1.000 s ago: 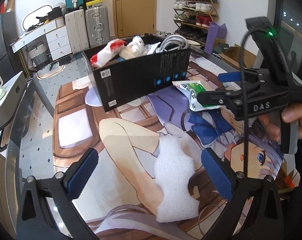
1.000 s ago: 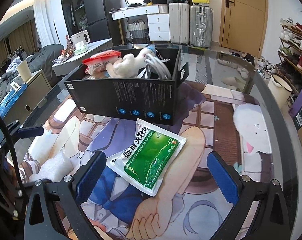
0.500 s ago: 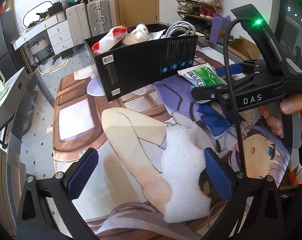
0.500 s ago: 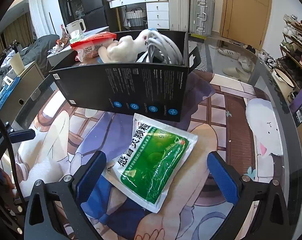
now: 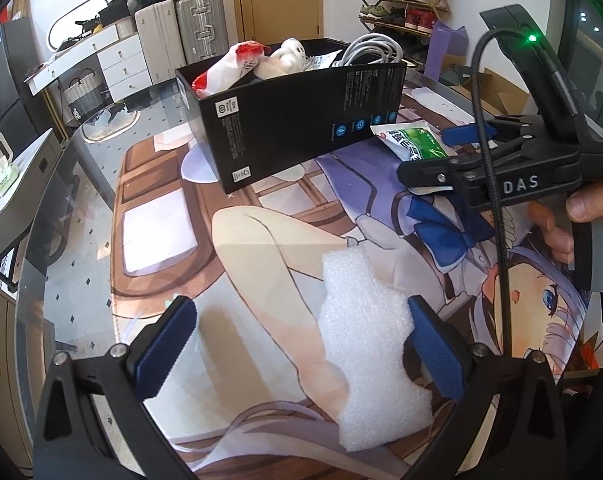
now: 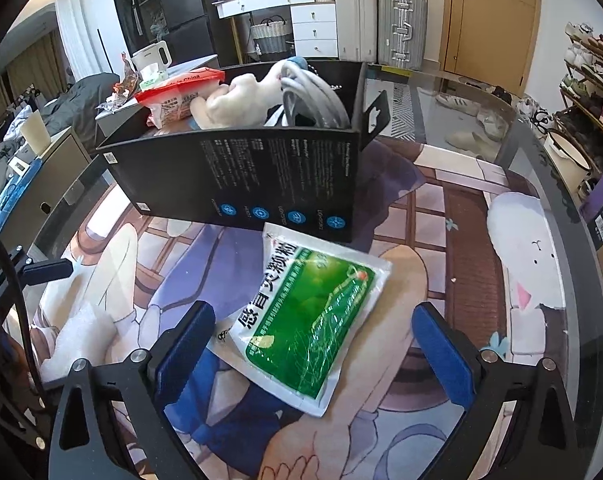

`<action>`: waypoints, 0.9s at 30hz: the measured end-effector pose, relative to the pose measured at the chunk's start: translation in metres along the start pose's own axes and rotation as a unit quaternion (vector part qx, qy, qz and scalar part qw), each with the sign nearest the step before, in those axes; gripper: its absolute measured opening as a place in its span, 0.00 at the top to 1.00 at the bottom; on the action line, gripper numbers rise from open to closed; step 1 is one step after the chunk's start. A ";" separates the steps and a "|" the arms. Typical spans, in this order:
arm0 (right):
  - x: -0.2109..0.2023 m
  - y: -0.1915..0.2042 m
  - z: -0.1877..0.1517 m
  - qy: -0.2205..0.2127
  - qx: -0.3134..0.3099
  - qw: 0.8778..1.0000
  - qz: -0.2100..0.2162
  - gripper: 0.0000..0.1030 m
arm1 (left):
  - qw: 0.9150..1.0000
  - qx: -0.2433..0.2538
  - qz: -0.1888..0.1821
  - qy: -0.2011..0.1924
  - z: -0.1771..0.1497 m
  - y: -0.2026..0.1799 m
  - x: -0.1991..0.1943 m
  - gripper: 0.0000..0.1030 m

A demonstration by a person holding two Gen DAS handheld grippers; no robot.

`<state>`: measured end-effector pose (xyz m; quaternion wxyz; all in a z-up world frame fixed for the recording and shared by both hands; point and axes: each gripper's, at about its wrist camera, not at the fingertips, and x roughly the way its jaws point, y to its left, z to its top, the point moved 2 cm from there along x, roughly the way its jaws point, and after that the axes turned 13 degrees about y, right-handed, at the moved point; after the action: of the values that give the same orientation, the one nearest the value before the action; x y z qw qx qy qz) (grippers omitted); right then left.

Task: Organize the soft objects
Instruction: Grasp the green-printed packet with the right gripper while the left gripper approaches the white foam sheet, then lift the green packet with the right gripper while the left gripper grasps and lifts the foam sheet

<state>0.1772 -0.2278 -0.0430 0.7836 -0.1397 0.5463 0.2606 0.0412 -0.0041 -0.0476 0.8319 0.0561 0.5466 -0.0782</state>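
A white foam piece lies on the printed mat, partly between my open left gripper's fingers, against the right finger. It also shows in the right wrist view. A green and white sachet lies flat on the mat in front of the black box, between the open fingers of my right gripper. The sachet and the right gripper show in the left wrist view. The black box holds a red and white packet, a white plush and a coiled grey cable.
The mat covers a glass table whose edge curves round the right. Suitcases, a white drawer unit and a shoe rack stand beyond. A grey cabinet is at the left.
Both grippers have moved forward and down. The foam now sits between the left fingers and the sachet between the right fingers. Both stay open.
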 end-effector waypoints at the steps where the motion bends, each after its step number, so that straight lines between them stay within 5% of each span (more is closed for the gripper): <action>1: 0.000 0.001 0.000 -0.003 -0.001 1.000 -0.001 0.09 | 1.000 0.002 0.000 0.001 0.000 -0.001 0.000 0.00; 8: -0.006 0.013 -0.001 -0.014 -0.024 1.000 -0.009 0.54 | 1.000 0.004 -0.001 0.002 -0.001 -0.002 0.000 0.00; 13: -0.011 0.010 -0.008 -0.020 -0.020 1.000 0.002 0.74 | 1.000 0.004 -0.004 0.002 -0.001 -0.001 0.000 0.00; 27: -0.026 -0.001 -0.026 -0.043 -0.020 0.999 0.008 0.88 | 1.000 0.005 -0.017 -0.007 -0.005 0.001 -0.006 0.01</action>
<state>0.1503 -0.2480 -0.0285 0.8014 -0.1392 0.5080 0.2834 0.0348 -0.0023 -0.0441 0.8341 0.0505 0.5409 -0.0952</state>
